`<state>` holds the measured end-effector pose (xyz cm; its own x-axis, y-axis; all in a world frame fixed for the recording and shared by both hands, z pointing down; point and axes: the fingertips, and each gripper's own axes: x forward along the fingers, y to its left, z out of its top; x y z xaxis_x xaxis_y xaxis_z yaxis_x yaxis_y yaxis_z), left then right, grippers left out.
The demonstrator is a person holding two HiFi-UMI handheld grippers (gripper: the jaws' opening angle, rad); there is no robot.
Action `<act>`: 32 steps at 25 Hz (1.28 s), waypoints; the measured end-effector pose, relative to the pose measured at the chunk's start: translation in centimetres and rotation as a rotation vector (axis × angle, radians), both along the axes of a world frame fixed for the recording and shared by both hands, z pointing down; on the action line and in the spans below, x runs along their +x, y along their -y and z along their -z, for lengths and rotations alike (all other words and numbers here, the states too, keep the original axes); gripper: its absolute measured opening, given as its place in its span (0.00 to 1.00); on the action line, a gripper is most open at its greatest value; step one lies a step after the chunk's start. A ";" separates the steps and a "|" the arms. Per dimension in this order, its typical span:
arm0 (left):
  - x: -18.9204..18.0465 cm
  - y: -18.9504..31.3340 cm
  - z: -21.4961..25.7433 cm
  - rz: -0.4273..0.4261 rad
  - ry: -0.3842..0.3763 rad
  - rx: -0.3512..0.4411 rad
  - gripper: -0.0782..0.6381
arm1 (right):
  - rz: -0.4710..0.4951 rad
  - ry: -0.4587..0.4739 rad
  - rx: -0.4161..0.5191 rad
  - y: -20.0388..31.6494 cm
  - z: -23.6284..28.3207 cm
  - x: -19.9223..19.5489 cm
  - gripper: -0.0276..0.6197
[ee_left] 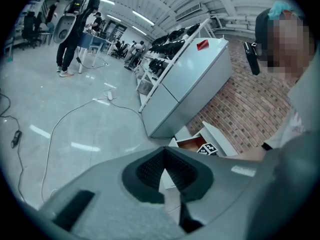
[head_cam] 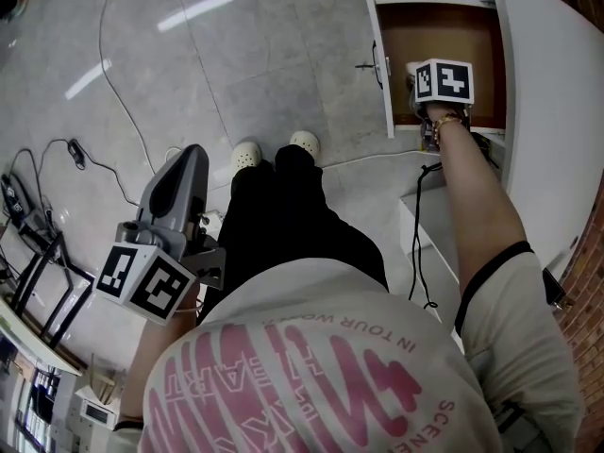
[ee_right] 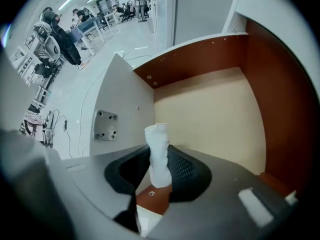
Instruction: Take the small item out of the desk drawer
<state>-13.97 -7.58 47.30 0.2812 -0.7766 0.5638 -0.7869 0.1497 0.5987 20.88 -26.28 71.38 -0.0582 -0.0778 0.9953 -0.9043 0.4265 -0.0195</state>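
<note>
The desk drawer (head_cam: 444,28) stands pulled open at the upper right, with a beige floor (ee_right: 210,114) and red-brown walls. My right gripper (head_cam: 442,85) points straight down into it, its jaws hidden under the marker cube in the head view. In the right gripper view that gripper (ee_right: 160,170) is shut on a small white rolled item (ee_right: 157,138), which stands upright between the pads above the drawer floor. My left gripper (head_cam: 189,166) hangs over the floor at the lower left, far from the drawer. Its jaws (ee_left: 164,156) meet at the tips with nothing between them.
The white desk top (head_cam: 557,92) runs along the right edge above the drawer. Cables (head_cam: 123,83) trail over the grey floor, and stands and gear (head_cam: 28,243) crowd the left edge. My white shoes (head_cam: 278,149) are below. A white cabinet (ee_left: 185,79) stands against a brick wall (ee_left: 240,104).
</note>
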 end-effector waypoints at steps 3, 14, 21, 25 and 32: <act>-0.2 0.1 1.4 -0.001 0.004 0.021 0.11 | -0.011 0.003 0.009 -0.6 1.5 0.0 0.23; -0.3 0.4 6.0 -0.037 0.003 0.128 0.11 | -0.059 0.014 0.056 -3.1 6.5 0.0 0.23; -0.2 -0.2 8.5 -0.045 -0.010 0.181 0.11 | -0.081 0.027 0.082 -5.1 9.6 -0.2 0.23; -0.7 -0.1 10.0 -0.048 -0.016 0.215 0.11 | -0.093 0.033 0.106 -5.9 11.4 -0.6 0.23; -1.1 0.1 12.6 -0.049 -0.028 0.273 0.11 | -0.122 0.068 0.157 -7.7 14.7 -1.3 0.23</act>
